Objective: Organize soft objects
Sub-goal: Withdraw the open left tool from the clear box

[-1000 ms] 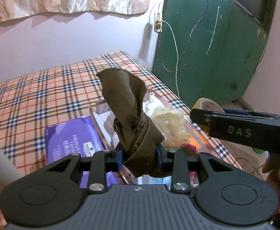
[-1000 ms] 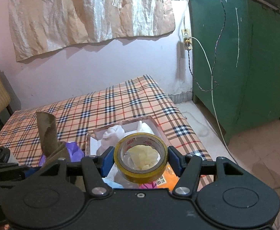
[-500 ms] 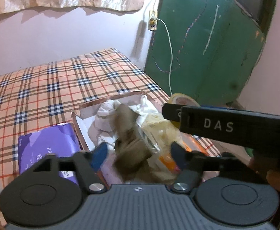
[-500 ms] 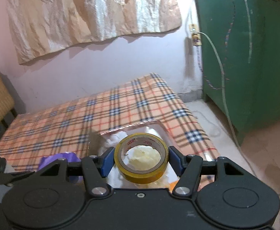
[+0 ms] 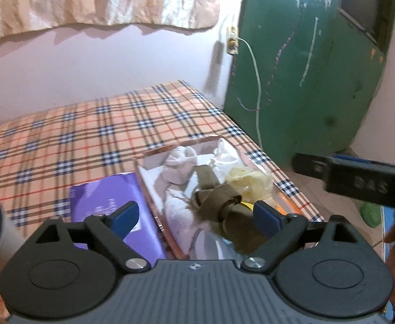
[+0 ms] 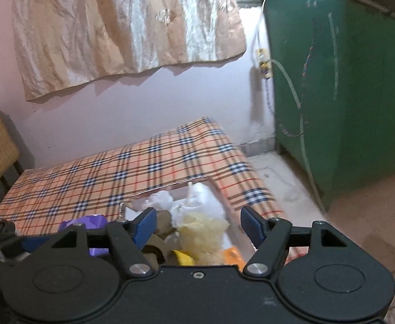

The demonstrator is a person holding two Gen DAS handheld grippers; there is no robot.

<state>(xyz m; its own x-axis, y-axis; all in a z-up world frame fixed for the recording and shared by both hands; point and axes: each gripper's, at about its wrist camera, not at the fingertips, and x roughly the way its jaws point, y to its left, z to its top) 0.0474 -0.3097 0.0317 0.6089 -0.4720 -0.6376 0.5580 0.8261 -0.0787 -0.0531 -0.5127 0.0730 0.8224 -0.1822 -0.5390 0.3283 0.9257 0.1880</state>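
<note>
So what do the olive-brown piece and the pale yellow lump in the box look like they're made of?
Olive-brown strip: looks like woven, ribbed cloth, matte, limp, folded over itself. Pale yellow lump: probably thin crinkled plastic film or a fluffy fibre, slightly translucent; blur leaves it open. Both lie in the box.

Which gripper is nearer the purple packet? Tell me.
Left. The left gripper hangs open with its left finger right over the purple packet beside the box. The right gripper, also open, is over the box's far side, away from the packet.
</note>
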